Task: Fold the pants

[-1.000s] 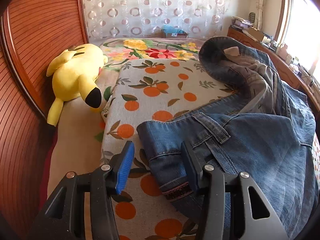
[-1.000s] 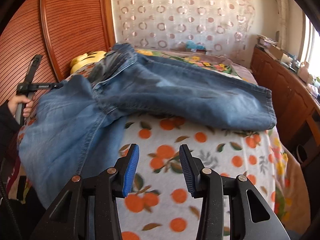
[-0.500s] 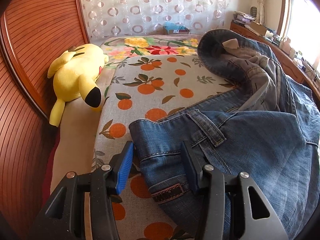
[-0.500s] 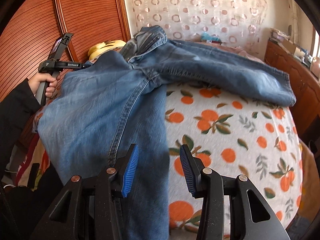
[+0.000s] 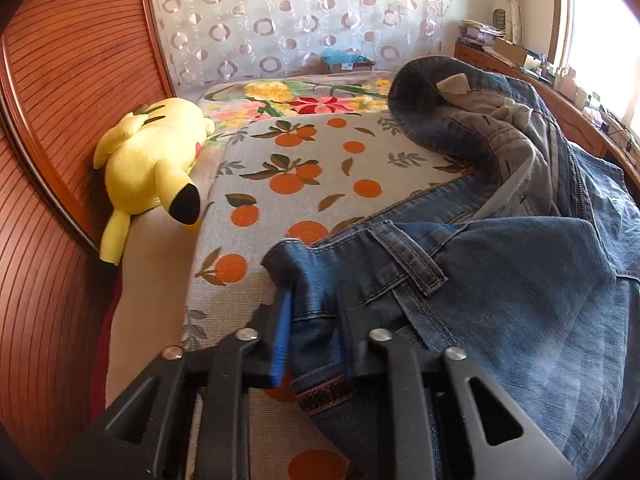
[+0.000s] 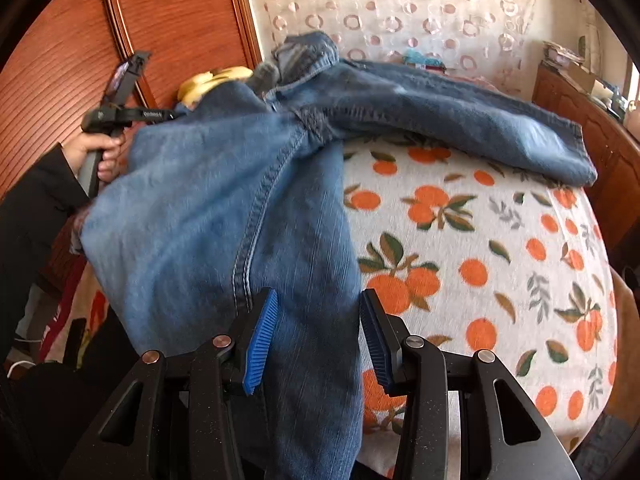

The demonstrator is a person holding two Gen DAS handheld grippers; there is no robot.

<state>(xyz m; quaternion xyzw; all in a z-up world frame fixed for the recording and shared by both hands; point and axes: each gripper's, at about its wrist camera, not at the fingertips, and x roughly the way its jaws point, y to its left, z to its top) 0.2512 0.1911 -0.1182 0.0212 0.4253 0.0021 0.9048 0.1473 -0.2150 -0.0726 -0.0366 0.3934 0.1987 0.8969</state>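
Blue denim pants (image 5: 500, 280) lie spread on a bed with an orange-print cover (image 5: 304, 168). My left gripper (image 5: 316, 320) is shut on the near corner of the waistband, next to a belt loop and a brown label. In the right wrist view the pants (image 6: 224, 208) spread with one leg across the bed toward the far right and the other leg running down toward me. My right gripper (image 6: 316, 340) is open, its fingers on either side of that near leg. The left gripper (image 6: 120, 114) shows there at the waistband, held by a hand.
A yellow plush toy (image 5: 152, 160) lies at the bed's left side against a wooden panelled wall (image 5: 60, 100). A wooden cabinet (image 6: 600, 128) with clutter stands along the right. A patterned curtain (image 5: 300, 20) hangs behind the bed.
My left gripper has closed on the waistband corner. My right gripper has moved left over the near pants leg, which now lies between its open fingers.
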